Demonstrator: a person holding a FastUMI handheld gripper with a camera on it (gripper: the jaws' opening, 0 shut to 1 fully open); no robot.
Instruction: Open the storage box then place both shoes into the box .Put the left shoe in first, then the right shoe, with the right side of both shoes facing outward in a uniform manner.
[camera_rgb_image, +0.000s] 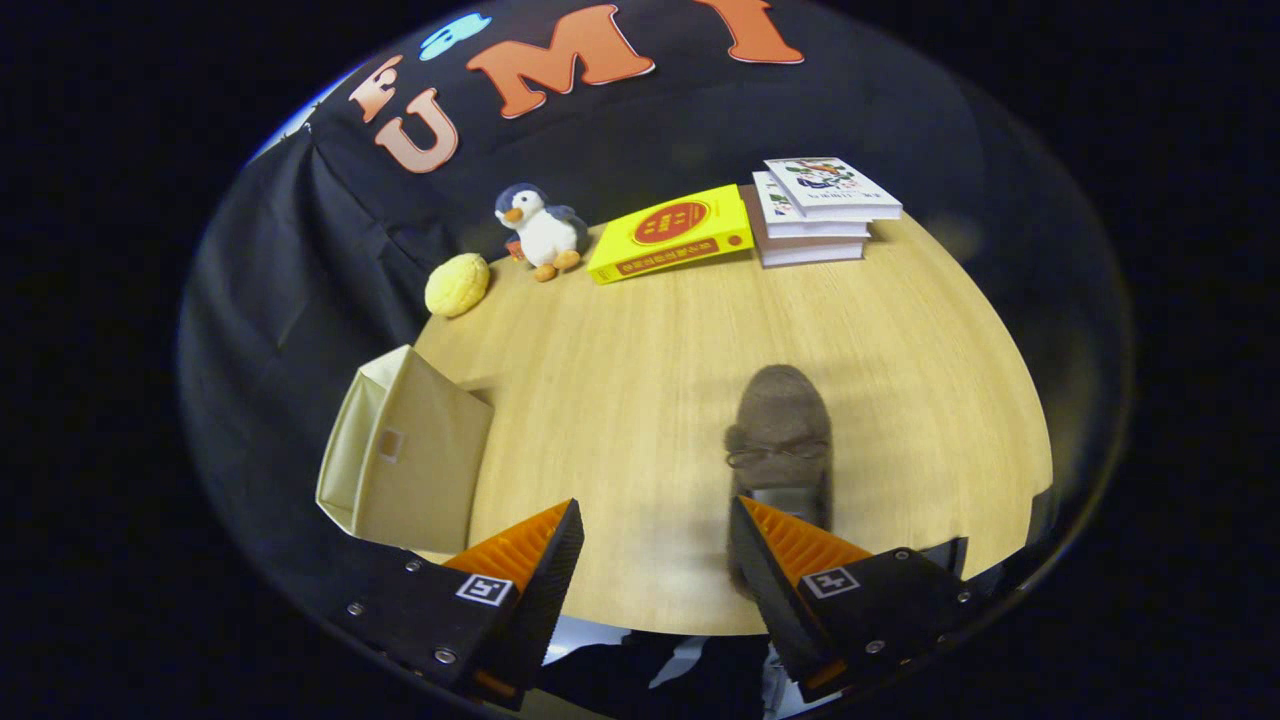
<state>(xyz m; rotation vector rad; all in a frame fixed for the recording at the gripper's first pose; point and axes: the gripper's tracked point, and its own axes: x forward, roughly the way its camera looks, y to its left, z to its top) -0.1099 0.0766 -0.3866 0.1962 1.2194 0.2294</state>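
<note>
A grey-brown fuzzy shoe (782, 435) with a small bow lies on the wooden table (640, 380), toe pointing away, just ahead of my right finger, which covers its heel end. A beige fabric storage box (405, 455) stands at the table's left edge, ahead of my left finger; its opening faces away to the left and I cannot see inside. My gripper (655, 545) hovers open over the near table edge, nothing between its fingers. The shoe sits to the right of the gap.
At the table's far side lie a yellow round sponge-like ball (457, 285), a plush penguin (540, 232), a yellow book (670, 235) and a stack of white books (815, 210). Black cloth walls surround the table.
</note>
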